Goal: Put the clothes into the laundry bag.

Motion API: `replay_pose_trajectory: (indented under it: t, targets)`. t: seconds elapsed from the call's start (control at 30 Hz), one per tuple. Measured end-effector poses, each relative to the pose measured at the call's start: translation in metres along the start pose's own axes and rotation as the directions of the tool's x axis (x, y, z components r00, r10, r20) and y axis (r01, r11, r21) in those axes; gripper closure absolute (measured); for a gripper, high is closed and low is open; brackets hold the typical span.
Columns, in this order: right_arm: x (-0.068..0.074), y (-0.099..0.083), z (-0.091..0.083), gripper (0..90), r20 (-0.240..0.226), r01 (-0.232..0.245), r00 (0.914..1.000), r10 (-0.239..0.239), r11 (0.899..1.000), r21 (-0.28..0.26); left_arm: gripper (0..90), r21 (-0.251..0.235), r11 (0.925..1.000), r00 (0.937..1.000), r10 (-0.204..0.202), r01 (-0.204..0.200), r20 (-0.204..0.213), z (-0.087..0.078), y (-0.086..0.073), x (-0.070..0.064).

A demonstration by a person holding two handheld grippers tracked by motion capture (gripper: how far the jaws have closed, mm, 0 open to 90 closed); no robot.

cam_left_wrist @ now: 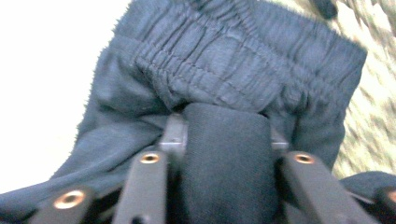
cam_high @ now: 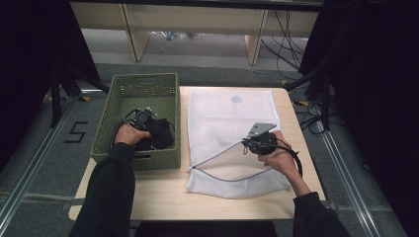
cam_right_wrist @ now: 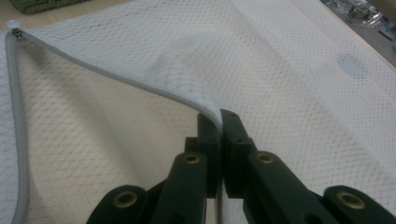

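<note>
Dark sleeves enter the high view from the bottom edge, each hand carrying a gripper over the pale wooden surface (cam_high: 163,197); the left gripper (cam_high: 144,118) reaches down into the green basket (cam_high: 170,89), which stands at the left end of the surface, just beside the white mesh laundry bag (cam_high: 222,118); in the left gripper view the jaws are closed on a thick fold of a dark garment (cam_left_wrist: 233,60), the cloth packed between the two black arms, and an elastic, gathered waistband runs across above them; the garment sits inside the basket, whose woven wall shows blurred at the right of that view; the mesh bag lies flat on the middle and right of the surface, its near end open along a grey zipper (cam_right_wrist: 14,116); the right gripper (cam_high: 258,143) hovers over the bag's near right part, and in the right gripper view its jaws are pinched tight on the upper edge of the bag's opening, lifting that edge off the lower layer so that a gap shows beneath; the zipper's end lies at the far left of that view, near a corner of the basket; a faint round patch (cam_high: 236,99) marks the bag's far part.
</note>
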State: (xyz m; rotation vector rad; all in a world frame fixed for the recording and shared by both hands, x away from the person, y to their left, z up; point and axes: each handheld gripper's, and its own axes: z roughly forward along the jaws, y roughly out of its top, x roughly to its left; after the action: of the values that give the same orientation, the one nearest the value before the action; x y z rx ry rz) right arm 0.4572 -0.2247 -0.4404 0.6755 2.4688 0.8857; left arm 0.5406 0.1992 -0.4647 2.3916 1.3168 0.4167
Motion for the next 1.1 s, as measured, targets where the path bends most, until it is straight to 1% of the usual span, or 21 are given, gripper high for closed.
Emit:
replay_pose_trajectory:
  t: [0.03,0.1,0.17,0.2,0.23,0.27,0.3,0.4,0.43,0.47,0.53,0.6,0.67,0.7,0.77,0.8,0.87,0.97,1.0,1.03,1.1]
  targets:
    - [0.000,0.000,0.000,88.9,-0.002,0.000,1.0000,0.000,1.000,0.001,67.6,-0.032,0.9989,0.9992,-0.034,0.033,-0.021,0.000,0.001,0.003]
    - [0.000,0.000,0.000,88.9,0.001,0.001,1.0000,-0.001,1.000,0.003,67.5,-0.037,0.9978,0.9983,-0.055,0.054,-0.021,0.001,0.002,0.004]
    - [0.000,0.000,0.000,88.9,0.002,0.001,1.0000,-0.001,1.000,0.000,64.1,-0.023,0.9983,0.9980,-0.053,0.054,0.035,0.003,0.002,0.005]
    - [-0.001,0.000,0.000,88.9,0.002,0.014,0.9999,-0.014,1.000,-0.006,60.3,-0.030,0.9982,0.9980,-0.051,0.052,0.037,0.001,0.001,0.004]
    - [-0.002,-0.001,0.000,88.9,0.005,0.009,0.9999,-0.009,1.000,0.000,49.5,-0.033,0.9988,0.9984,-0.035,0.037,0.044,-0.003,0.001,0.005]
    - [-0.002,-0.001,0.000,88.9,0.005,0.009,0.9999,-0.009,1.000,0.000,49.5,-0.039,0.9986,0.9975,-0.034,0.036,0.062,-0.005,0.001,0.006]
    - [-0.001,-0.002,0.000,88.8,0.007,-0.006,1.0000,0.006,1.000,0.000,36.4,-0.055,0.9972,0.9917,-0.045,0.052,0.120,-0.013,0.000,0.007]
    - [-0.001,-0.001,0.000,88.8,0.006,-0.002,1.0000,0.002,1.000,0.000,30.3,-0.077,0.9959,0.9888,-0.037,0.049,0.145,-0.025,-0.003,0.009]
    - [-0.002,-0.001,0.000,88.7,0.006,0.009,0.9999,-0.009,1.000,0.001,27.1,-0.084,0.9950,0.9837,-0.038,0.054,0.176,-0.029,-0.004,0.010]
    - [-0.001,-0.001,0.000,88.7,0.007,0.003,1.0000,-0.003,1.000,0.000,22.6,-0.056,0.9979,0.9778,-0.019,0.032,0.209,-0.033,-0.006,0.012]
    - [-0.001,0.000,0.000,88.7,0.004,0.014,0.9999,-0.014,1.000,-0.002,17.8,-0.078,0.9969,0.9764,0.005,0.012,0.216,-0.037,-0.009,0.011]
    - [0.001,0.000,0.000,88.7,0.006,-0.002,1.0000,0.002,1.000,0.007,16.4,-0.068,0.9974,0.9740,0.038,-0.024,0.223,-0.038,-0.010,0.010]
    - [0.001,0.000,0.002,88.7,0.007,0.014,0.9999,-0.014,1.000,0.008,17.1,-0.051,0.9978,0.9853,0.050,-0.042,0.163,-0.033,-0.009,0.007]
    - [0.002,0.000,0.002,88.7,0.003,0.009,1.0000,-0.009,1.000,0.010,18.4,-0.049,0.9968,0.9924,0.068,-0.064,0.102,-0.030,-0.008,0.006]
    - [0.002,0.000,0.002,88.6,0.000,0.007,1.0000,-0.007,1.000,0.011,16.4,-0.071,0.9938,0.9953,0.088,-0.085,0.039,-0.021,-0.005,0.006]
    - [0.002,0.000,0.002,88.6,0.000,0.011,0.9999,-0.011,1.000,0.010,17.6,-0.071,0.9938,0.9953,0.088,-0.085,0.039,-0.021,-0.005,0.006]
    - [0.002,0.000,0.002,88.6,0.002,0.005,1.0000,-0.005,1.000,0.007,16.2,-0.071,0.9916,0.9942,0.108,-0.108,-0.004,-0.016,-0.003,0.010]
    - [0.001,0.000,0.002,88.5,-0.005,0.010,0.9999,-0.010,1.000,0.013,15.2,-0.124,0.9904,0.9981,0.062,-0.062,-0.003,-0.007,-0.005,0.017]
    - [0.002,0.000,0.003,88.5,-0.007,0.007,1.0000,-0.007,1.000,0.019,13.5,-0.079,0.9955,0.9980,0.055,-0.053,0.030,-0.003,-0.006,0.021]
    - [0.001,0.000,0.002,88.5,-0.011,0.013,0.9999,-0.012,1.000,0.022,13.4,-0.060,0.9963,0.9974,0.064,-0.062,0.034,0.000,-0.007,0.022]
    - [0.002,0.000,0.003,88.5,-0.010,0.016,0.9998,-0.016,1.000,0.013,8.4,-0.059,0.9969,0.9975,0.055,-0.052,0.044,0.007,-0.008,0.025]
